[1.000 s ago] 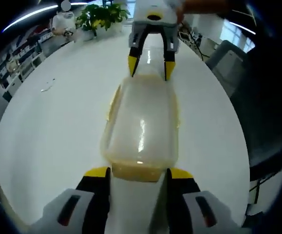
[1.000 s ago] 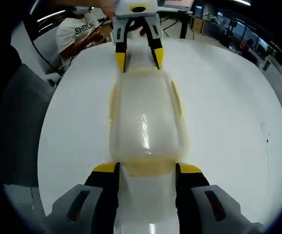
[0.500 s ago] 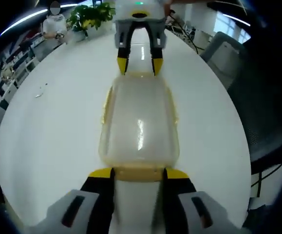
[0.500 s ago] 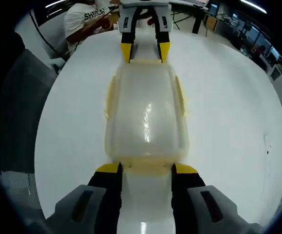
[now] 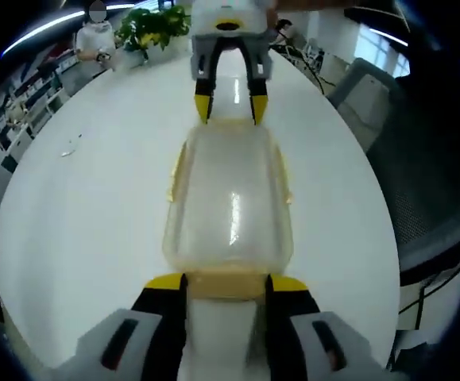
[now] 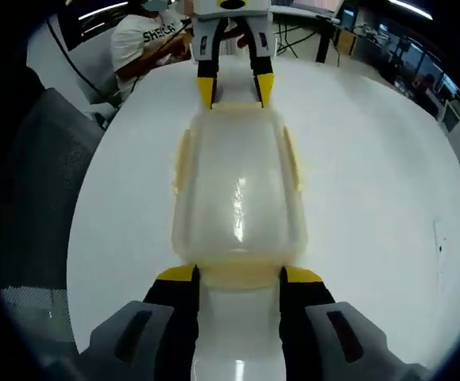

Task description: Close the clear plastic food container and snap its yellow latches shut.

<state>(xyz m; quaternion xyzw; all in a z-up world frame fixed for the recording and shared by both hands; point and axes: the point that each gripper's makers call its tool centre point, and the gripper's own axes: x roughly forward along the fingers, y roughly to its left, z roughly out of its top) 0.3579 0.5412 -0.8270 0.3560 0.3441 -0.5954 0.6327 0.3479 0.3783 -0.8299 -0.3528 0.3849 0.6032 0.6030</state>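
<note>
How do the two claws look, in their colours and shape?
Both are alike. The left claw has two black fingers with yellow tips, rising from light grey housings with dark slots. The right claw looks the same. Seen from the front across the container, each has a pale grey body and black arms narrowing to yellow tips.

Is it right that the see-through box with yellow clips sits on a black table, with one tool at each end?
Not quite. The table is white, not black; the right gripper view shows it plainly. The rest holds: the box lies between the right tool at its near end and the left tool at its far end.
</note>
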